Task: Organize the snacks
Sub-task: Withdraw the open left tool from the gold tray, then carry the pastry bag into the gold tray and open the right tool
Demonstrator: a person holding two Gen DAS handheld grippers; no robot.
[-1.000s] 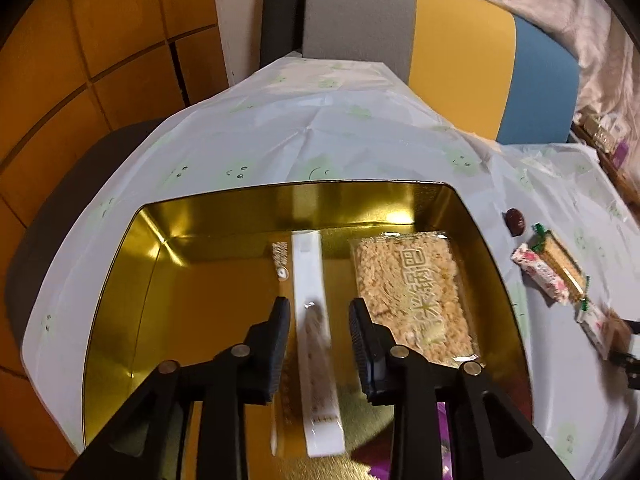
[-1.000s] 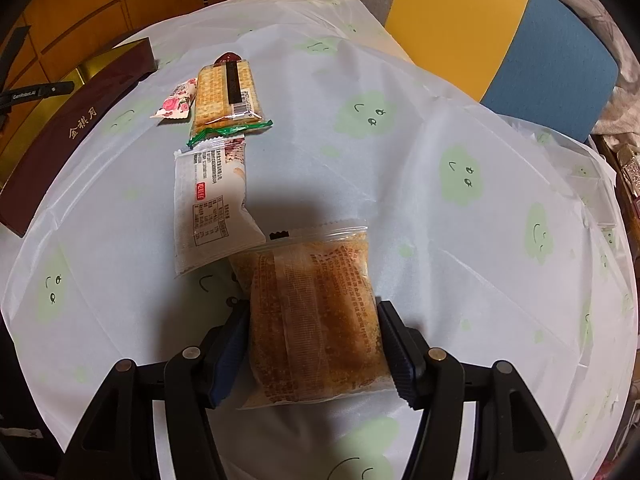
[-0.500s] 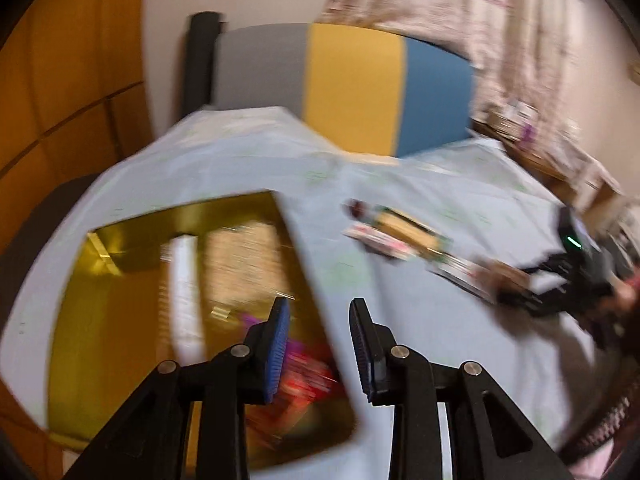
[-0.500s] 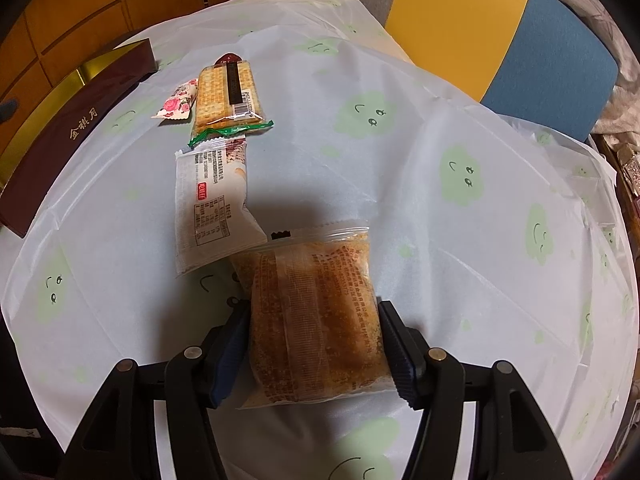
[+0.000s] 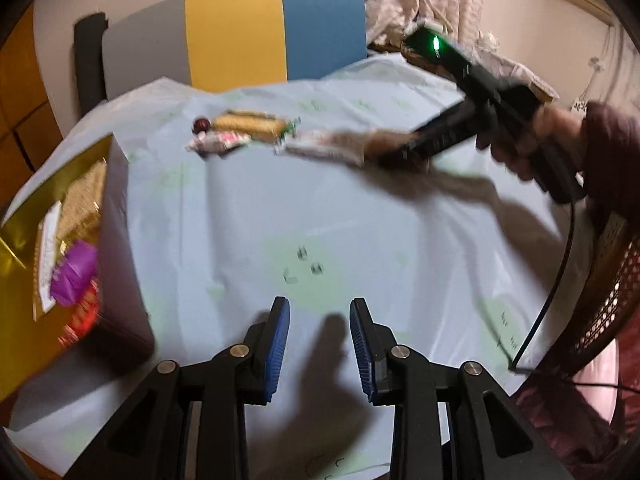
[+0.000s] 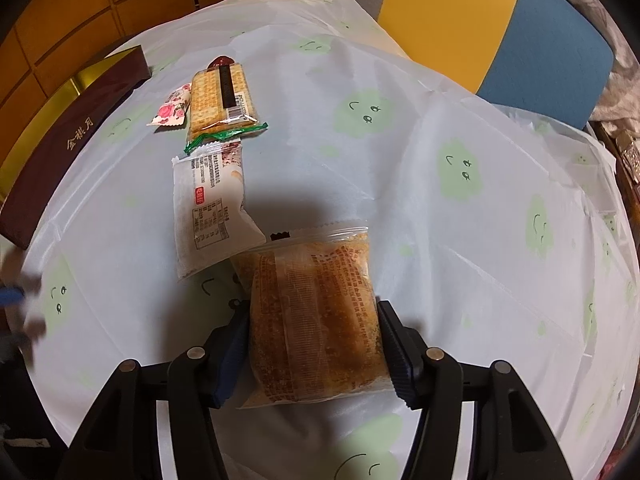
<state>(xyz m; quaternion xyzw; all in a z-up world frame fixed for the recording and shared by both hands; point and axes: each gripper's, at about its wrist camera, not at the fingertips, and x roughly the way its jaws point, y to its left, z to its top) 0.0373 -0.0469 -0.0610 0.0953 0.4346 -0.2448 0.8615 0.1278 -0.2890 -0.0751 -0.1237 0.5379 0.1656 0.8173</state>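
My right gripper (image 6: 312,314) is shut on a brown snack pack (image 6: 316,280) that lies on the tablecloth, one pad against each long side. Beyond it lie a white packet (image 6: 208,208), a cracker pack (image 6: 222,100) and a pink candy (image 6: 172,108). My left gripper (image 5: 319,344) hangs open and empty over bare cloth. The gold box (image 5: 120,240) with several snacks inside sits to its left. Its view is blurred but shows the cracker pack (image 5: 248,124), the white packet (image 5: 320,144) and the hand (image 5: 528,140) holding the right gripper.
The box's dark brown wall (image 6: 76,140) runs along the table's left side. A grey, yellow and blue chair back (image 5: 240,32) stands behind the table. A wicker chair (image 5: 600,308) and a black cable (image 5: 556,272) are at the right edge.
My left gripper has swung from above the gold box to the right, over bare cloth; the box now lies at its left. The right gripper stays on the brown pack.
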